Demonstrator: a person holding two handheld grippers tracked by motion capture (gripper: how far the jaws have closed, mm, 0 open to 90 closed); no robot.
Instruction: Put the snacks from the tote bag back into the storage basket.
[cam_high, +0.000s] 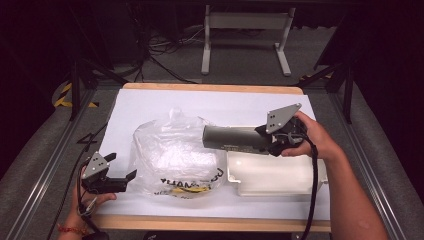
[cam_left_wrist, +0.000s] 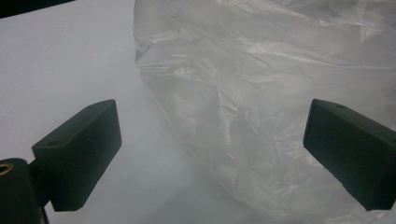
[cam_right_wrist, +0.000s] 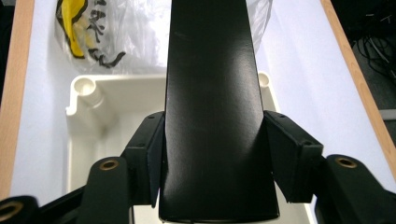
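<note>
Here, the biggest thing before me is the one table, covered with a white sheet and edged in pale wood. On it lies one crumpled clear plastic bag, with black and yellow print near its closer edge; it looks to hold something pale inside, though the film is too hazy for me to say what. Just right of the bag sits one white plastic tray, shallow, with a round post in its corner as my right gripper view shows.

Next comes the one long dark box-shaped bar, grey in the high view and black up close. My right gripper pinches it, one jaw pressed to each side, and holds it level above the tray's far edge, its free end reaching over the bag.

My left gripper hovers at the table's near left corner, just beside the bag's left side. Its two jaws stand spread wide with nothing between them, and the bag's wrinkled edge lies ahead of the gap.
</note>
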